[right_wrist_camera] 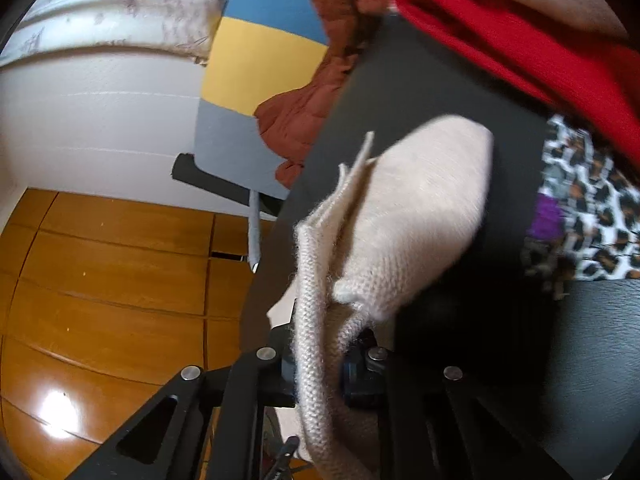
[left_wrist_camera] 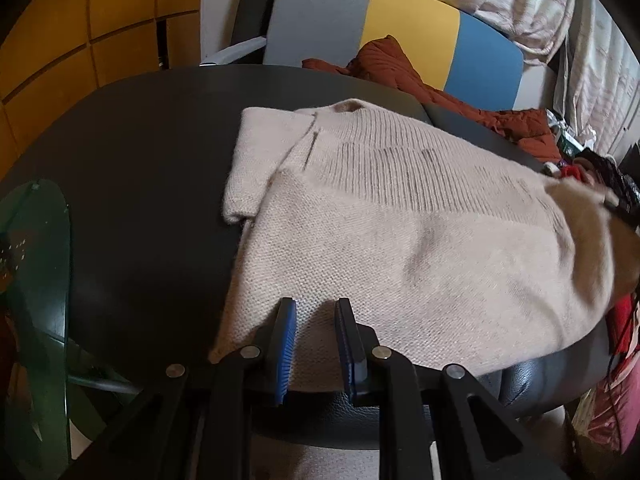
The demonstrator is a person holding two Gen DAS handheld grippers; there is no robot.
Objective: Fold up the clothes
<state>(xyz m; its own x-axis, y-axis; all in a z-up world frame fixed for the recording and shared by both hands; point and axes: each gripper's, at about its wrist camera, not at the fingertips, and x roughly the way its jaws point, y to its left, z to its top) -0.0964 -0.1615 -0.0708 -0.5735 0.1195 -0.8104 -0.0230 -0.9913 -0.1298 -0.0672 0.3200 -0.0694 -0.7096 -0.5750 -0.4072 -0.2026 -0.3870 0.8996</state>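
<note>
On black table [left_wrist_camera: 132, 184], beige sweater [left_wrist_camera: 400, 232] lies flat; left gripper [left_wrist_camera: 316, 312] spread wide over hem (nothing held), right gripper [right_wrist_camera: 320, 360] clenched on sweater's ribbed edge.

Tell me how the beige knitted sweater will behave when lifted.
The beige knitted sweater is probably floppy: it sags from the right gripper. Its fuzzy knit likely grips rather than slips. It would probably drag across the black table.

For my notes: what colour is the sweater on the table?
Pale beige, plain knit. The sweater shows best in the left wrist view.
</note>
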